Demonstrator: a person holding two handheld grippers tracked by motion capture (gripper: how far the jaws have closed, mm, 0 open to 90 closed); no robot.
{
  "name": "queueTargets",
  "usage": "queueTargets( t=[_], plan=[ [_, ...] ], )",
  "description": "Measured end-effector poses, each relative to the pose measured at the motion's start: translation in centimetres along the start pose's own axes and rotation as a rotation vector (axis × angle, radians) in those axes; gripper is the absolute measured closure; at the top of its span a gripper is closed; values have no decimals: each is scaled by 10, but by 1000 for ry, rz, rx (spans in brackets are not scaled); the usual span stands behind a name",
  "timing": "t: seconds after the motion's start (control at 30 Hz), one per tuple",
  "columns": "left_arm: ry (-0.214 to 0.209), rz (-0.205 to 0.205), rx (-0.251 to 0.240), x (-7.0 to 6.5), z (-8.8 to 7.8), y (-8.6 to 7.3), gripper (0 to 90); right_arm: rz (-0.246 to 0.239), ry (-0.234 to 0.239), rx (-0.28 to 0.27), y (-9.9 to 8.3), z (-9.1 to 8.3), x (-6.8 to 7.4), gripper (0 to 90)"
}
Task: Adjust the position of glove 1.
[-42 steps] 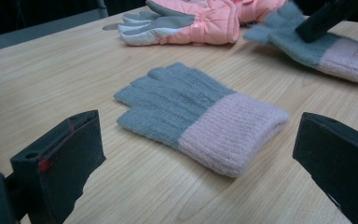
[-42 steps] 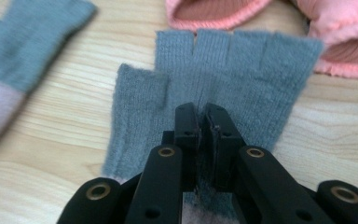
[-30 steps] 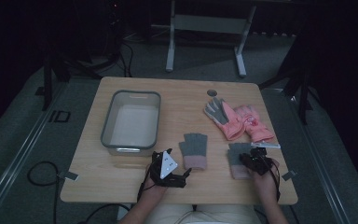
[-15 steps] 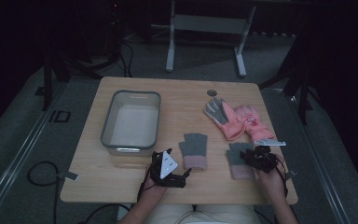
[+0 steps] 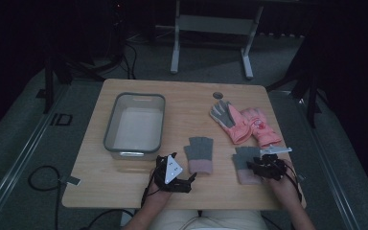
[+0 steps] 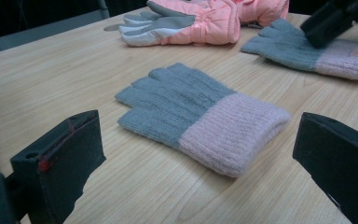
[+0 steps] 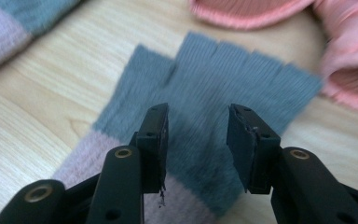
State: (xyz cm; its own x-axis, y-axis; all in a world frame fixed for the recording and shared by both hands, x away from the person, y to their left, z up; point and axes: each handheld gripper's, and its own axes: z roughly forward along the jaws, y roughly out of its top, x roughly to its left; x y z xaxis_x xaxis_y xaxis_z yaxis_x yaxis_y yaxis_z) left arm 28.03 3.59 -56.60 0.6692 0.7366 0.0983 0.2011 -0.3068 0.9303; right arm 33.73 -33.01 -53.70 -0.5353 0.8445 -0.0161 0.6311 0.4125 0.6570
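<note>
High view: my right gripper (image 5: 261, 165) sits over the right knit glove (image 5: 246, 165) near the table's (image 5: 124, 179) front edge, at about 5 o'clock from the table's middle. Its jaws have just been opening; in the right gripper view they stand apart above the grey ribbed palm (image 7: 205, 135), with the cloth in the gap but the pads not pressing it. This glove is soft ribbed wool, grey with a pale pink cuff, fingers cut square.

My left gripper (image 5: 184, 179) rests at 7 o'clock, jaws spread wide and holding nothing. Its twin glove (image 6: 200, 119) lies flat just ahead of it, same rib, same pink cuff.

At 2 o'clock lie the puffy pink ski gloves (image 5: 247, 122), smooth grey palm up, their cuffs close to my right glove. A rounded grey-rimmed tub (image 5: 111, 132) stands at 9 o'clock. Bare pale wood runs between the tub and the gloves, and along the front edge.
</note>
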Motion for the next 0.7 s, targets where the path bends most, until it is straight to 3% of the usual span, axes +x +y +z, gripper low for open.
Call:
queueTargets(
  t=[0.17, 0.4, 0.57, 0.7],
  plan=[
    [-1, -2, 0, 0, 0, 0, 10, -5, -18, 12, -4, 5, 3, 598],
    [-5, -2, 3, 0, 1, 0, 10, -10, -28, 9, -4, 6, 6, 709],
    [-6, -5, 1, 0, 0, 0, 32, -14, -67, -7, -6, 7, 14, 790],
    [-3, -4, -1, 0, 0, 0, 30, 22, -68, -5, -3, 6, 14, 838]
  ],
)
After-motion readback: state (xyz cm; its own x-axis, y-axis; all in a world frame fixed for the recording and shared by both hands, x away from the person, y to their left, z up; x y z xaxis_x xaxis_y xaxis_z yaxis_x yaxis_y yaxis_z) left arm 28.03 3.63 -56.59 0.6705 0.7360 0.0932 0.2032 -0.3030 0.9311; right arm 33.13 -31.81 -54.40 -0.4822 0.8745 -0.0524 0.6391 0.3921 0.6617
